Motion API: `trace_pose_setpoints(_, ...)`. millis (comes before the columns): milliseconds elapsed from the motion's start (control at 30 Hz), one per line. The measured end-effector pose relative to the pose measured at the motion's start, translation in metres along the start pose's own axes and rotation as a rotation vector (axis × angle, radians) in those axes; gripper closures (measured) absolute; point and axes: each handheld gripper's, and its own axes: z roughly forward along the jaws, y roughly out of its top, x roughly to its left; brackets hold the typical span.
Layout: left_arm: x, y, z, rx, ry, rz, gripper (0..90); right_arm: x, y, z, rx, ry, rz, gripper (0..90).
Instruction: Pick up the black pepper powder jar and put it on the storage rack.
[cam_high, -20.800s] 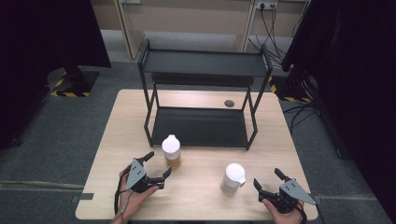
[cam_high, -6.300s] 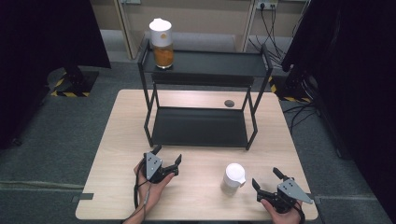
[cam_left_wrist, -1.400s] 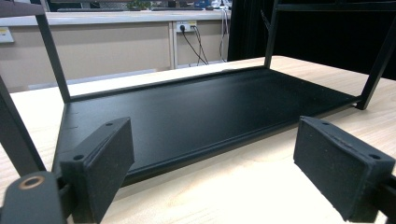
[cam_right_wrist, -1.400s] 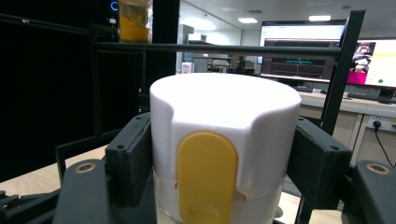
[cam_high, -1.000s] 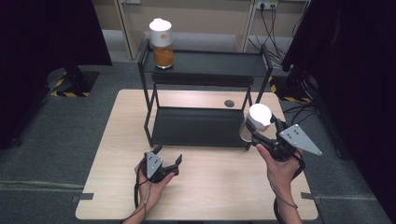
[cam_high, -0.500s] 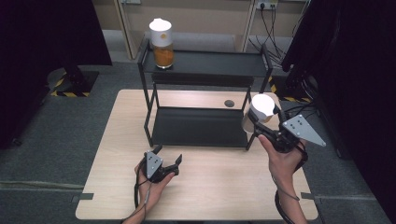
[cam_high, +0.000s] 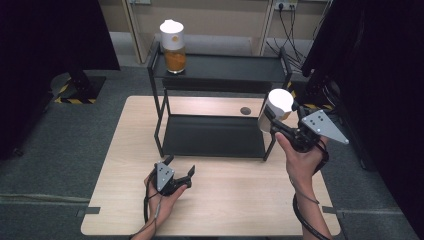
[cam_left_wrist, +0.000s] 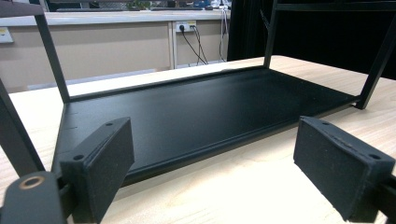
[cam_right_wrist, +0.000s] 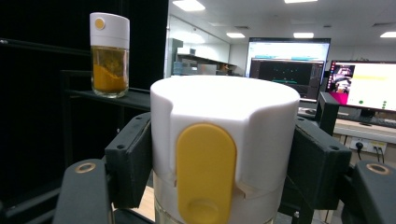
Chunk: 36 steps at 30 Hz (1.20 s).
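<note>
Left gripper (cam_high: 181, 176): jaws spread, resting empty on table (cam_high: 240, 200), facing rack (cam_high: 215, 135). Right gripper (cam_high: 272, 122): pinching jar (cam_high: 274, 110), raised above table beside rack's right post. Jar: white cap, yellow oval tab, clear glass body between pads (cam_right_wrist: 130, 158).

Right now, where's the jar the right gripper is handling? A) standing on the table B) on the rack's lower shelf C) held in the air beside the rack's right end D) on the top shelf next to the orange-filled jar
C: the right gripper has its jaws clamped on the white-lidded jar, lifted off the table by the right end of the black rack; the orange-filled jar stands alone on the top shelf.
</note>
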Motion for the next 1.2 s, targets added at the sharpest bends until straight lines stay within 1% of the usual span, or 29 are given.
trace_pose_setpoints(667,0.0,0.001,0.0,0.004,-0.001,0.0,11.8,-0.003,0.022,0.02,-0.023,-0.016,0.01,30.9)
trace_pose_setpoints(1200,0.0,0.001,0.0,0.003,-0.001,0.003,11.7,-0.003,0.034,0.028,-0.034,-0.029,0.02,30.9)
